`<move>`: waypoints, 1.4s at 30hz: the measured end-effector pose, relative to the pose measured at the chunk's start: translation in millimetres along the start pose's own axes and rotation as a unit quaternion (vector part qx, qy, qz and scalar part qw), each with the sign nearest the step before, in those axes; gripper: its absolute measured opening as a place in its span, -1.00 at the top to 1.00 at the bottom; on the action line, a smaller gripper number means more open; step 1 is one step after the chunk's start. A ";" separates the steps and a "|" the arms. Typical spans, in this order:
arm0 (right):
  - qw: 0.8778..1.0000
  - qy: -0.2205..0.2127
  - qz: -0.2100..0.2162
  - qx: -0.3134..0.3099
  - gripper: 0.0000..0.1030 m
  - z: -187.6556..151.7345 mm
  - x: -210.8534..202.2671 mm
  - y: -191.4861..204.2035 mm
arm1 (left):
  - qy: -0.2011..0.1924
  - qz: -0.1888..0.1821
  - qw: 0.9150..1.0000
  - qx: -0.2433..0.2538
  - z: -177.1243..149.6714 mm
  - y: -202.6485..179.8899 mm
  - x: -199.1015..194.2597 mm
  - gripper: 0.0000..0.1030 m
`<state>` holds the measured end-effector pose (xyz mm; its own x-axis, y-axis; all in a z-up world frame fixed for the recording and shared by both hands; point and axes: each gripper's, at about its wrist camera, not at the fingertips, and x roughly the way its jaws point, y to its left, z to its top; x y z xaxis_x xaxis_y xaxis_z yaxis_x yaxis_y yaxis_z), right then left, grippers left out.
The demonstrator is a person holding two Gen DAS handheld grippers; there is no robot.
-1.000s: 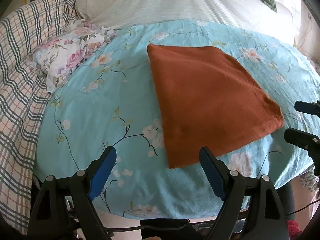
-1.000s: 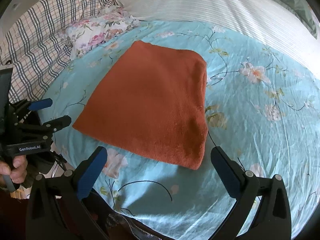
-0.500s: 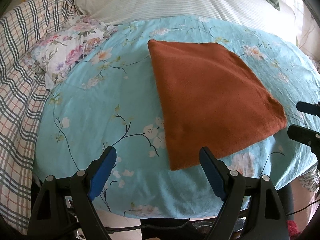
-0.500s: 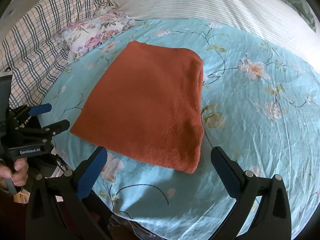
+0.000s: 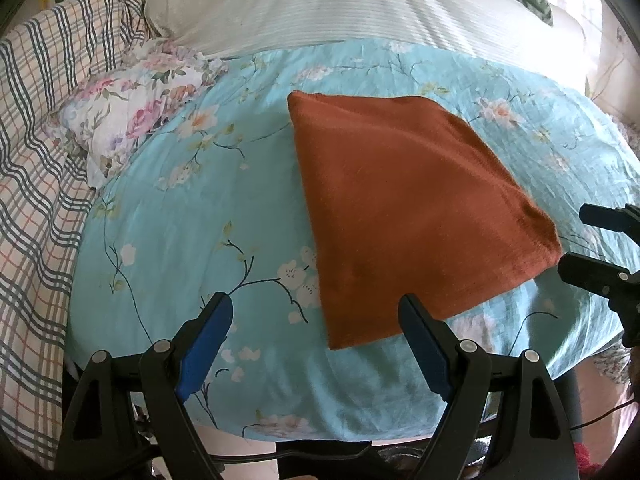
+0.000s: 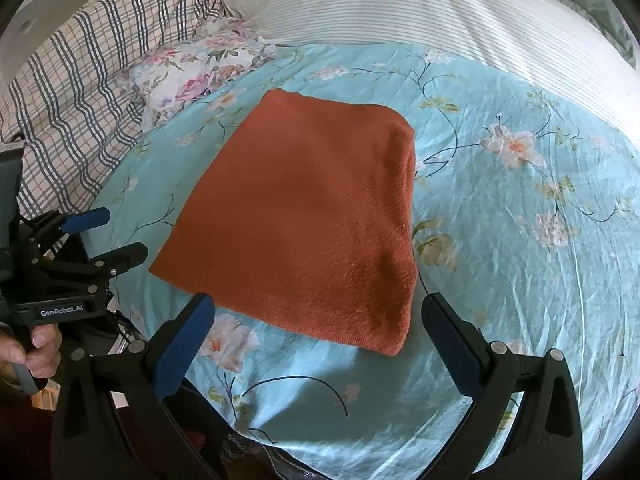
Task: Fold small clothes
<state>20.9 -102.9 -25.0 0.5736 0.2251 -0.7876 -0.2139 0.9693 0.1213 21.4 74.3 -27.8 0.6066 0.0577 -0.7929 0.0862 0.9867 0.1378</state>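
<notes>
1. At far left we note a plaid blanket [image 5: 36, 184], bunched against the edge of the bed; it shows too in the right wrist view [image 6: 80, 92].
2. Just beside it lies a floral cloth [image 5: 132, 116], white with pink roses, crumpled, its near edge resting on the turquoise sheet [image 5: 192, 232].
3. Our left gripper [image 5: 316, 320] hangs over the near edge of the sheet, jaws spread wide, nothing between them. Its blue pads [image 5: 204, 340] touch no fabric. From the right wrist view the same tool [image 6: 108, 236] appears at left, gaping and empty, with a hand [image 6: 36, 352] wrapped around its grip.
4. The rust-orange cloth [image 5: 412, 216] lies folded and flat on the sheet, roughly square, right of the left gripper's centre line. Its near corner falls between that gripper's fingers in the view, but we cannot tell that anything touches it.
5. In the right wrist view the cloth [image 6: 308, 220] sits mid-frame, thick folded edge on its right side.
6. Our right gripper [image 6: 316, 320] hovers at the cloth's near edge, jaws wide, holding nothing. In the left wrist view its fingers [image 5: 592, 276] enter from the right, just beside the cloth's right corner.
7. Beyond the sheet, a white striped pillow [image 5: 360, 4] spans the back.
</notes>
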 end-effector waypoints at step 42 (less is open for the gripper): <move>1.000 -0.004 -0.001 0.001 -1.00 0.4 -3.1 4.4 | -0.015 -0.002 1.000 -0.001 2.8 -2.2 -8.7 -0.66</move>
<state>18.5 -99.3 -21.7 0.5809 0.2249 -0.7823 -0.2119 0.9697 0.1215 18.2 71.2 -19.5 0.6298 0.0500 -0.7752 0.0868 0.9871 0.1342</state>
